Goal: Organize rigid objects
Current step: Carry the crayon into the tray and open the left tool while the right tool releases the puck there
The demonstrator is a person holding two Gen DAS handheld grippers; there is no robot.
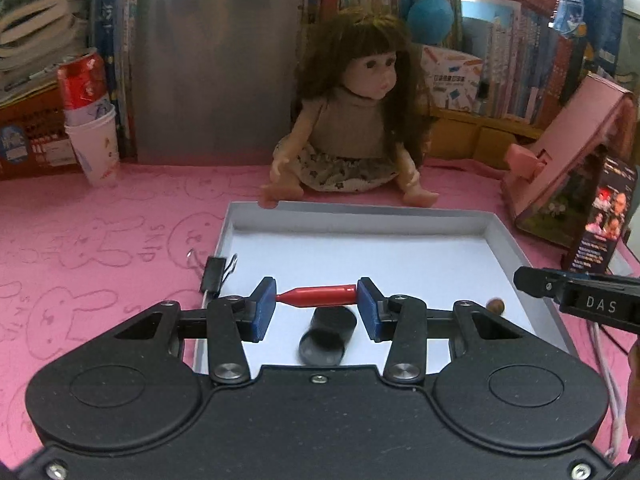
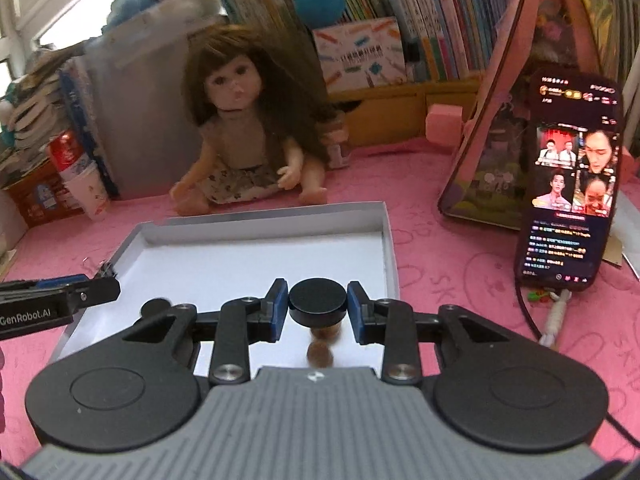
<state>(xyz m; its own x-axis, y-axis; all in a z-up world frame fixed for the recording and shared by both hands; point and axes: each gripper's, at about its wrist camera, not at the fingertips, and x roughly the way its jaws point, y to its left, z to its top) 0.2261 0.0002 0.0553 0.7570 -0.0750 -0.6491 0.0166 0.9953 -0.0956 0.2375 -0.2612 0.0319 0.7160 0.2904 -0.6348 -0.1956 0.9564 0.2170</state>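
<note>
Clamping: left gripper [image 1: 317, 305] red bullet [image 1: 320, 295]; right gripper [image 2: 317, 307] black lid [image 2: 317, 298]

A pink tablecloth [image 1: 100, 216] printed with outlined rabbits covered the table, and behind it ran a crowded row of upright books [image 2: 404, 8], with stacks of books [image 1: 36, 28] lying flat at the left. A brown-haired doll [image 1: 352, 120] sat against a grey panel [image 1: 216, 72], near a red can [image 1: 82, 80] standing in a paper cup [image 1: 96, 148]. A pink toy house [image 2: 532, 92] stood to the right with a lit phone [image 2: 572, 176] propped in front of it, and daylight came in at a window [image 2: 60, 4] at upper left.
</note>
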